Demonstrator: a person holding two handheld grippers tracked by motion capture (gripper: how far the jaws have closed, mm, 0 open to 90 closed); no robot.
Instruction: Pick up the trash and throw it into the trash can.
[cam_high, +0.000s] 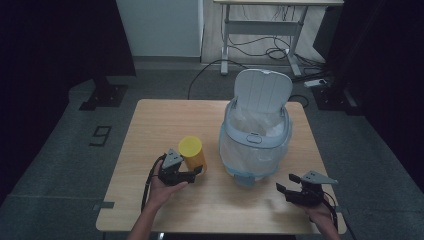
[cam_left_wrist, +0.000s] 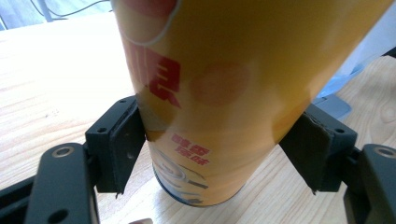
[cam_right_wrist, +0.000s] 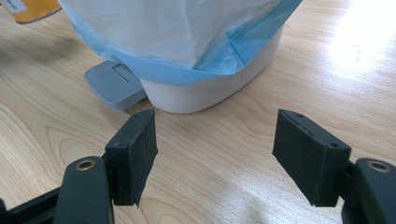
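Observation:
A tall yellow can (cam_high: 192, 152) with red print stands on the wooden table (cam_high: 150, 125), left of a pedal bin (cam_high: 255, 145). My left gripper (cam_high: 197, 172) is at the can's near side. In the left gripper view both pads press the can (cam_left_wrist: 215, 93) low on its body, so the left gripper (cam_left_wrist: 215, 149) is shut on it. The bin is white, lined with a blue-edged plastic bag, and its lid (cam_high: 263, 90) stands up open. My right gripper (cam_high: 286, 181) rests open to the bin's right front; in its own view the right gripper (cam_right_wrist: 215, 140) faces the bin's base (cam_right_wrist: 210, 88) and grey pedal (cam_right_wrist: 114, 84).
Bare tabletop lies along the front edge between the two hands and at the far left. Behind the table stand a white desk frame (cam_high: 260, 30) with cables on the floor and dark curtains on both sides.

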